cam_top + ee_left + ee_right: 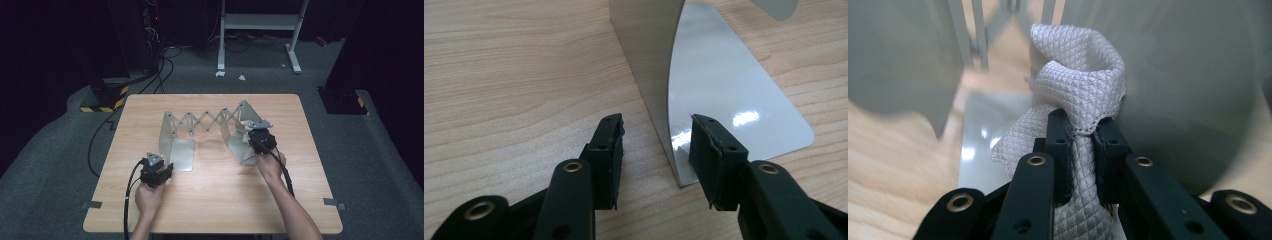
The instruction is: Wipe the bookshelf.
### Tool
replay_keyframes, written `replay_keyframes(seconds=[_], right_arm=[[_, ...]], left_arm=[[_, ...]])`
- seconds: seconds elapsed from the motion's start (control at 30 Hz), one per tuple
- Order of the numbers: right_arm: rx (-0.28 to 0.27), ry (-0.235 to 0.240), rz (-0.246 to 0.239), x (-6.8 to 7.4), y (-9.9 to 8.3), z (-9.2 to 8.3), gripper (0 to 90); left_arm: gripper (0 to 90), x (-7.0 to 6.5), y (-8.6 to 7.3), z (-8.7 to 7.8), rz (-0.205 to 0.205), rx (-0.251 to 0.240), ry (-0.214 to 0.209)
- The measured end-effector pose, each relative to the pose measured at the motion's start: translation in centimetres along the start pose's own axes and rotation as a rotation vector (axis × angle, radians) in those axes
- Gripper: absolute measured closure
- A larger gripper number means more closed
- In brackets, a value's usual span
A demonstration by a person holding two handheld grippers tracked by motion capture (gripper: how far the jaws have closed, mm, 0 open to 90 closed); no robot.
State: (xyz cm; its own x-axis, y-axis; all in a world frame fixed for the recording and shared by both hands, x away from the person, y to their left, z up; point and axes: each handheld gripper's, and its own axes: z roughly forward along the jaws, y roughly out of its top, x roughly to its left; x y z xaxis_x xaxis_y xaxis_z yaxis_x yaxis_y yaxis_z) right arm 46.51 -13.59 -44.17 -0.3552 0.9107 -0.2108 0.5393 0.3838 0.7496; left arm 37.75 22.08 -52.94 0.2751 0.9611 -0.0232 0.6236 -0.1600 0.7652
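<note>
An expanding metal rack [205, 120] stands on the wooden table [215, 200], two upright end plates joined by a scissor lattice. My left gripper [157, 170] sits at the near corner of the left end plate [170, 135]. In the left gripper view my left gripper [659, 125] is open, its jaws straddling the near edge of the upright plate [649, 60], with a gap on the left side. My right gripper [1080, 125] is shut on a white quilted cloth [1078, 75], which is held against the right end plate [1188, 90]. From above, my right gripper [257, 136] and the cloth [246, 126] are at that plate's right side.
The left plate's shiny flat foot [734, 100] lies on the table beside my left jaws. Behind the table stand a white frame [295, 50] and a black-and-yellow striped base [102, 102] with cables on the grey floor. Tape marks the table's near corners.
</note>
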Motion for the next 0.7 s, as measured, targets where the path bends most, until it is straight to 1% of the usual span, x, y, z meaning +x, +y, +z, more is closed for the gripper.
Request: replay_keyframes(seconds=[0.13, 0.2, 0.27, 0.33, 0.4, 0.47, 0.5, 0.53, 0.57, 0.6, 0.63, 0.7], right_arm=[[-0.065, -0.013, -0.013, -0.7, 2.3, -2.1, 81.1], [-0.083, -0.015, -0.007, -0.9, 3.4, -2.8, 81.1], [-0.093, -0.017, -0.014, -0.8, 4.1, -3.1, 81.1], [-0.091, -0.018, -0.025, -0.4, 4.5, -2.7, 81.1], [-0.076, -0.013, -0.032, 0.1, 4.5, -2.0, 81.1], [-0.043, 0.001, -0.032, 0.7, 4.0, -0.4, 81.1], [-0.02, 0.006, -0.028, 1.0, 3.7, 0.5, 81.1], [-0.009, 0.013, -0.023, 1.1, 3.4, 1.2, 81.1], [0.024, 0.018, -0.014, 1.3, 2.9, 2.3, 81.0], [0.039, 0.022, -0.005, 1.3, 2.5, 2.9, 81.1], [0.068, 0.029, 0.008, 1.4, 1.9, 3.8, 81.0], [0.103, 0.033, 0.016, 1.6, 0.9, 4.9, 81.0]], left_arm=[[57.8, 0.0, 0.0, 0.0, -0.001, 0.0, -0.002], [58.8, 0.0, 0.0, 0.0, -0.002, -0.001, -0.001], [60.2, 0.1, 0.0, 0.0, -0.005, 0.0, 0.0], [63.0, 0.1, 0.0, 0.0, -0.013, -0.001, -0.002], [66.4, 0.2, 0.0, 0.0, -0.02, -0.005, 0.0], [69.4, 0.3, 0.0, -0.1, -0.022, -0.002, -0.002], [69.8, 0.2, 0.0, 0.0, -0.025, -0.005, -0.001], [70.2, 0.2, 0.0, 0.0, -0.025, -0.005, 0.001], [71.0, 0.2, 0.0, -0.1, -0.026, -0.005, 0.003], [72.4, 0.3, 0.0, -0.1, -0.027, -0.002, 0.001], [74.2, 0.3, 0.0, -0.1, -0.032, -0.005, -0.002], [78.0, 0.3, 0.0, -0.1, -0.032, -0.005, -0.008]])
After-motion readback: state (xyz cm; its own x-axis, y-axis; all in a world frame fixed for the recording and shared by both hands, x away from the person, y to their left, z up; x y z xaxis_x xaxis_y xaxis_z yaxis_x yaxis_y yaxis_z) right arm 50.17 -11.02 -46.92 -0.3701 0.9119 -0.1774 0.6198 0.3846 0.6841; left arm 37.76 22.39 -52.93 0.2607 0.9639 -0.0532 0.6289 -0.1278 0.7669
